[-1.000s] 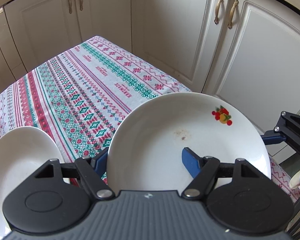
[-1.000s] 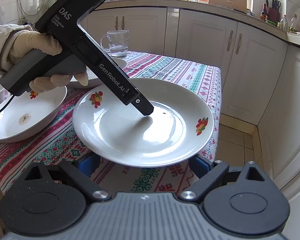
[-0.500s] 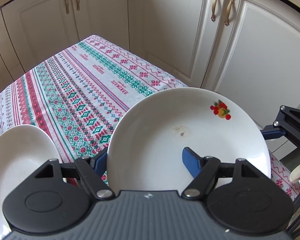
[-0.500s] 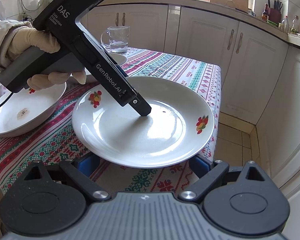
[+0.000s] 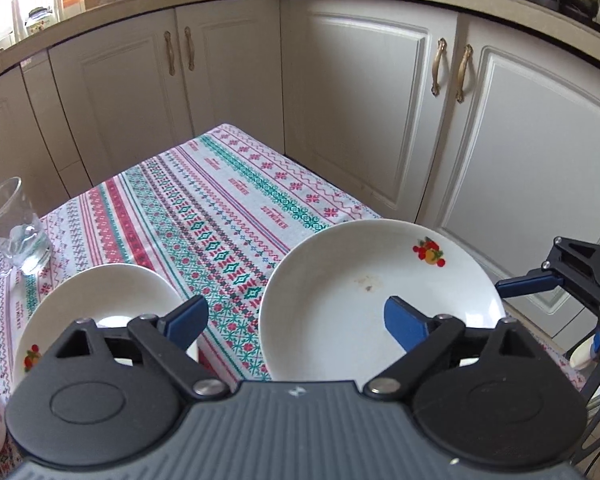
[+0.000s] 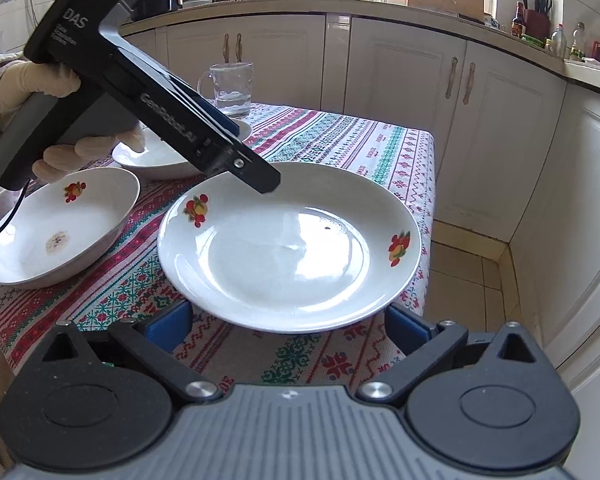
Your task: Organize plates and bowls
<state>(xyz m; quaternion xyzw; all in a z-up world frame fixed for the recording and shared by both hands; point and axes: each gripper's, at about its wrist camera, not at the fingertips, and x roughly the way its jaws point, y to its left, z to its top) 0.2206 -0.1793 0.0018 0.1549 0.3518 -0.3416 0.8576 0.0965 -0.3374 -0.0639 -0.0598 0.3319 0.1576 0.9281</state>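
1. At the table's near right corner, the plate [image 6: 288, 248] lies flat on the patterned cloth [image 5: 220, 216]. Its rim appears to reach the table edge on the floor side; whether it overhangs cannot be told.
2. Left gripper [image 5: 296, 320]: jaws opening, already wide, nothing pressed between the pads. In the right wrist view its tip hangs just above the plate's far-left rim, apart from it.
3. Right gripper [image 6: 288, 324]: jaws opening to full spread, one blue pad [image 6: 168, 320] on each side of the plate's near rim, neither seen pressing on it. The plate rests on the table, held by neither.
4. Risk: a nudge from either open finger could slide the plate on the cloth toward the edge and the tiled floor [image 6: 468, 276]. Cause: smooth glaze, little friction, no grip in place.
5. Risk: the left tip could clip the rim and tip the plate.
6. Risk: the bowl [image 6: 60, 224] and the shallower dish [image 6: 160, 156] sit near the gloved left hand [image 6: 40, 92]; a sweep there could knock them.
7. Pose: both grippers slant downward toward the table, the left one crossing from the left above the dishes.
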